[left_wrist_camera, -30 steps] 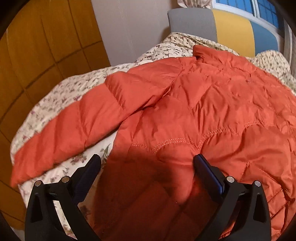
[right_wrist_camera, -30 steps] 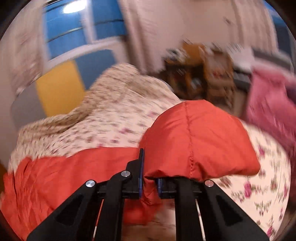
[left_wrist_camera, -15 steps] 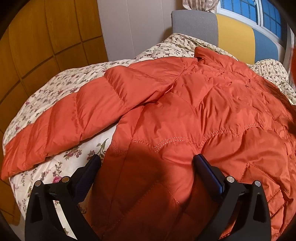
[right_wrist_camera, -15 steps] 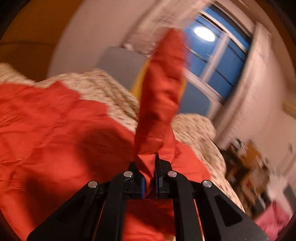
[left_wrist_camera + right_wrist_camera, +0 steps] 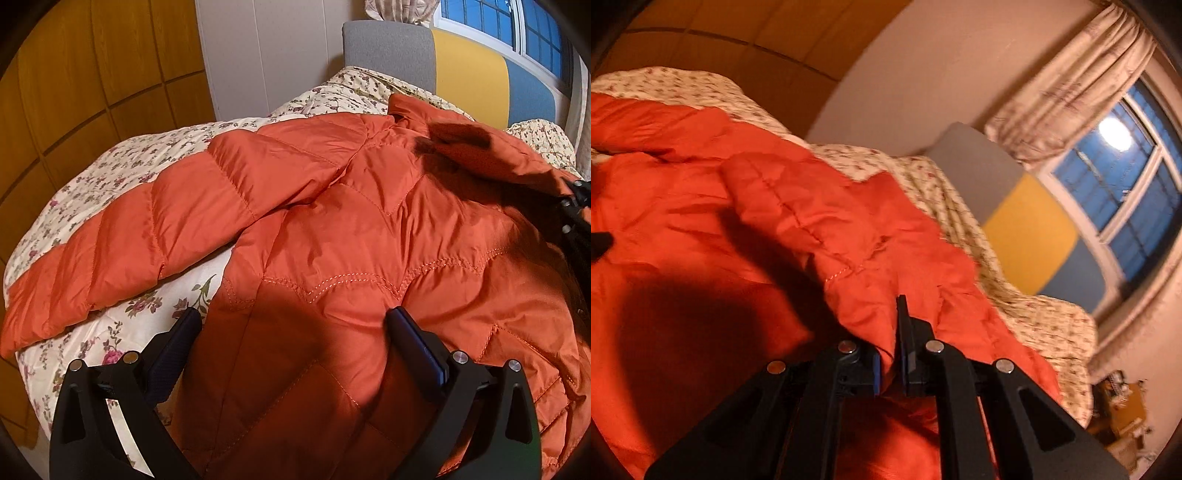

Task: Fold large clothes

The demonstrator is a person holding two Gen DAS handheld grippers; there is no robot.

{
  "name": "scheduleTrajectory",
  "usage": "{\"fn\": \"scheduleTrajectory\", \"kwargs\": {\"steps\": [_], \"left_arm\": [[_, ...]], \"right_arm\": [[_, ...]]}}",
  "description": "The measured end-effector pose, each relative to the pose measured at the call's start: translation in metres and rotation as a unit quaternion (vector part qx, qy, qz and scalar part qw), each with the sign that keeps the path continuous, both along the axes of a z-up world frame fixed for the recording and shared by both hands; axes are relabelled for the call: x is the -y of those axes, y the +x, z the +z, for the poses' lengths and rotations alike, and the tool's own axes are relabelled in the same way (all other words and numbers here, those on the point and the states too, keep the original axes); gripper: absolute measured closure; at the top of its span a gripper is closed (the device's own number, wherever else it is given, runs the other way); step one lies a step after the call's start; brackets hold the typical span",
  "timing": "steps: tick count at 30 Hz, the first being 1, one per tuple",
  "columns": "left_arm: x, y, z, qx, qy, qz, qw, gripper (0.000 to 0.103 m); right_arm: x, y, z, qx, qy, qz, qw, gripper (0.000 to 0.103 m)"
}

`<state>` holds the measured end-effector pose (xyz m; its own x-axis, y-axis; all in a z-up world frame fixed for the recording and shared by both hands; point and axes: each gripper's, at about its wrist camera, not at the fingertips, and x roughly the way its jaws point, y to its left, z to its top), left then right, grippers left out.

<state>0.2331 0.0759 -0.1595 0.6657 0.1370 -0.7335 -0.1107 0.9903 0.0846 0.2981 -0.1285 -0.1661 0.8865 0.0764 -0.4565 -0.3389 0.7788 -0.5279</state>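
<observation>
An orange quilted jacket (image 5: 369, 229) lies spread on a bed under a floral quilt (image 5: 110, 173). One sleeve (image 5: 140, 251) stretches out flat from the jacket's shoulder toward the wooden wardrobe (image 5: 74, 74) side. The collar points at the headboard (image 5: 436, 62), which has grey, yellow and blue panels and stands below a window (image 5: 1126, 177) with a curtain (image 5: 1063, 81).

The left claw (image 5: 291, 328) hangs over the jacket's lower body with its jaws wide apart and nothing between them; whether the fingers touch the cloth cannot be told.

The right claw (image 5: 892, 354) has its jaws pinched nearly together on a fold of orange fabric, the other sleeve (image 5: 812, 214), which runs from the fingers across the jacket's back toward the collar end. In the left wrist view this claw (image 5: 576, 195) shows at the jacket's far edge, on the side away from the spread sleeve, with the sleeve draped over the upper back.
</observation>
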Motion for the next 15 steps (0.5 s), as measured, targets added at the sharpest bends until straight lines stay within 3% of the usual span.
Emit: {"fn": "scheduleTrajectory", "kwargs": {"steps": [6, 10, 11, 14, 15], "left_arm": [[0.001, -0.001, 0.001, 0.001, 0.005, 0.001, 1.0, 0.003], [0.009, -0.001, 0.008, -0.011, 0.036, 0.0, 0.9993, 0.003], [0.01, -0.002, 0.012, -0.014, 0.038, -0.002, 0.9992, 0.003], [0.011, -0.009, 0.036, 0.001, 0.0, -0.01, 0.9999, 0.003], [0.011, -0.009, 0.046, 0.012, -0.012, -0.009, 0.9998, 0.003]], "right_arm": [[-0.018, 0.009, -0.022, -0.04, -0.037, 0.033, 0.998, 0.092], [-0.027, 0.01, -0.028, -0.043, -0.058, 0.031, 0.997, 0.089], [-0.025, 0.012, -0.024, -0.047, -0.056, 0.031, 0.997, 0.082], [-0.005, 0.001, -0.003, -0.049, -0.006, 0.036, 0.998, 0.042], [0.004, -0.007, 0.006, -0.046, 0.015, 0.04, 0.998, 0.039]]}}
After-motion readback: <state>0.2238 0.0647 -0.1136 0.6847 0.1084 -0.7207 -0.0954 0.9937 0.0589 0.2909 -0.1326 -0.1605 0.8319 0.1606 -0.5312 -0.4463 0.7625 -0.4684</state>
